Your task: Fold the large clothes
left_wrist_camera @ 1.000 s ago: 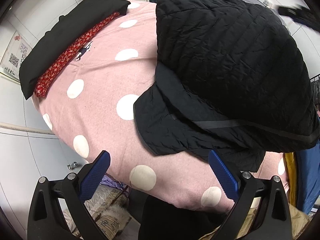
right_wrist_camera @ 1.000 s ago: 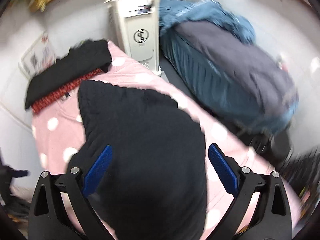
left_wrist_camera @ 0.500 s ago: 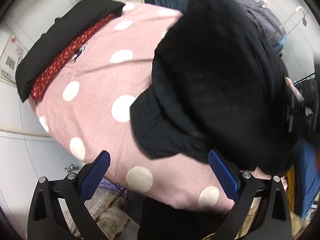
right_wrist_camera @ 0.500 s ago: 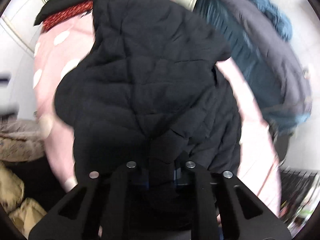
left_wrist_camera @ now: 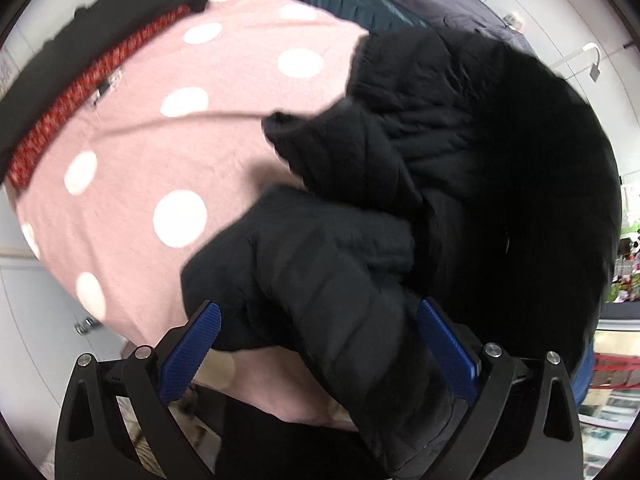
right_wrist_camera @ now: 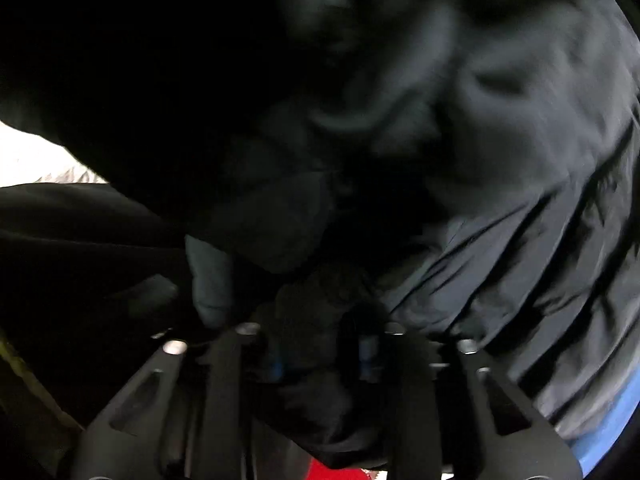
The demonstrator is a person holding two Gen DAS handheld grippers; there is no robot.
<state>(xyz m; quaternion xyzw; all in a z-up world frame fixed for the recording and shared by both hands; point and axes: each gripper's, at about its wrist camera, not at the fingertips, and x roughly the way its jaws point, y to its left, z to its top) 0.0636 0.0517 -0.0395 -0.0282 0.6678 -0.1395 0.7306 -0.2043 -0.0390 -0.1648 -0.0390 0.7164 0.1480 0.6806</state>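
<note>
- Black quilted jacket [left_wrist_camera: 460, 184] now lies bunched on the pink dotted blanket [left_wrist_camera: 160, 140]; a second ago it was spread flatter, its top part up. The top has been pulled over toward the near edge, so one fold looks roughly made, though messy.
- A padded sleeve or flap [left_wrist_camera: 320, 280] has come forward and now sits between the left gripper's [left_wrist_camera: 318, 344] jaws.
- Left jaws released, wide apart, pads not pressing the fabric.
- Right gripper [right_wrist_camera: 320, 360] is buried in dark jacket fabric [right_wrist_camera: 520, 200]; its jaws clamped, then have just been opening partway, fabric bunched between them. Cannot tell whether they grip it.
- Folded black and red clothes [left_wrist_camera: 60, 92] sit at the blanket's far edge.
</note>
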